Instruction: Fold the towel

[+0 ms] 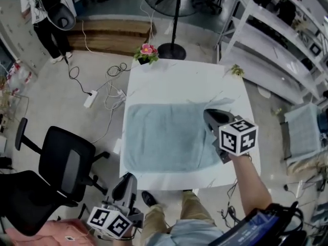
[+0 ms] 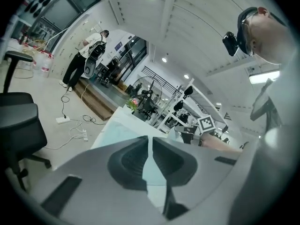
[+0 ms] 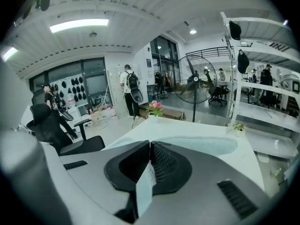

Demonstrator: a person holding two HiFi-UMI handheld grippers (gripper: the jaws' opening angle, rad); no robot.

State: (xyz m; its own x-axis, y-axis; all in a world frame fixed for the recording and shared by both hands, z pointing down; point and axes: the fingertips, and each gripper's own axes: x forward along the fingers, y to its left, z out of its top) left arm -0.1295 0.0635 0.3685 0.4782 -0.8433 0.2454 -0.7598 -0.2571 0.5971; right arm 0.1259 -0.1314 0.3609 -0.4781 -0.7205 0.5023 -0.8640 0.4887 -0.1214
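right gripper [image 1: 209, 116]: one of two; we hold it over the towel's right edge near the far right corner, its marker cube close under our head camera
right gripper jaws: clenched, pads meeting at the tips; its own view shows a thin pale strip in the slit lower down, and we cannot tell what it is
left gripper [image 1: 128, 178]: the second; off the table, beyond the near left corner and beside our knee, pointing toward the table
left gripper jaws: clenched to a hairline slit, nothing between the pads
towel [image 1: 164, 135]: one, pale blue, spread flat in the near half of the table, its long side running left to right
towel and right gripper: from the head view we cannot tell whether they touch; the right gripper view shows the towel lying ahead and lower
table [image 1: 174, 81]: one, white, rectangular, bare in its far half
pink flower pot [image 1: 147, 50]: one, at the table's far left corner
small green plant [image 1: 236, 70]: one, at the far right corner
office chairs [image 1: 66, 163]: two, black, on the floor to our left
standing fan [image 1: 174, 19]: one, beyond the table
power strip [image 1: 90, 99]: one, on the floor with loose cables
white shelving [image 1: 287, 29]: one run, to the right
person standing [image 1: 48, 14]: one, far left
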